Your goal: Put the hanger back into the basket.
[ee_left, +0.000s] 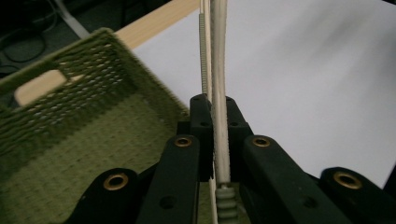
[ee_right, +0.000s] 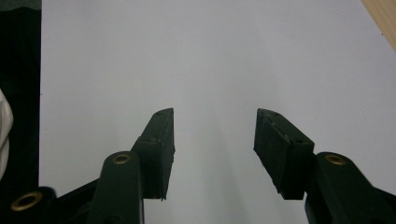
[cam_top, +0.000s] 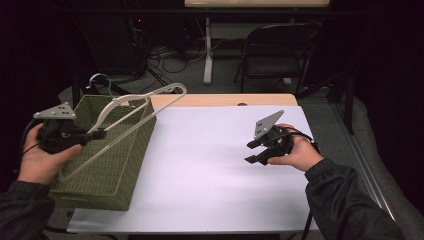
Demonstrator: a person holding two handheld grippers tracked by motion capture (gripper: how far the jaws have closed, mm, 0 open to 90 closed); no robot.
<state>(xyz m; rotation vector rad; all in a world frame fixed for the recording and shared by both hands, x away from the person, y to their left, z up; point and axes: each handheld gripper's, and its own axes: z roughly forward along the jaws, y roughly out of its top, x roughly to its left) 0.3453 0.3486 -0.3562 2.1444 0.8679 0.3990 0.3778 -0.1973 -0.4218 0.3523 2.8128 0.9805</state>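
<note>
Left gripper [cam_top: 98, 134] is clamped on a clothes hanger [cam_top: 131, 108], jaws pinched tight on one thin cream bar; in the left gripper view the bar [ee_left: 218, 93] runs straight up between the black jaws, a ribbed grey-green section just below the grip. Left hand [cam_top: 40, 157] holds the tool roughly level at the table's left edge, jaws pointing right, grey three-cornered plate on top, forearm in a dark sleeve.

Hanger: pale plastic-looking triangle frame, tilted, held over the basket [cam_top: 117, 170] with its upper end reaching past the far rim. Whether its lower corner touches the basket, can't tell.

Basket: olive-green woven, rectangular, open top, cut-out handle slot in the end wall [ee_left: 39, 88]. Sits at the left edge of the white sheet [cam_top: 210, 170], which covers most of a light wood table [cam_top: 225, 100].

Right gripper [cam_top: 253, 151] is wide open, nothing between the jaws; blocky black pads [ee_right: 161, 149]. Right hand [cam_top: 300, 152] holds it low over the sheet at mid-right, jaws pointing left, well apart from the basket.
</note>
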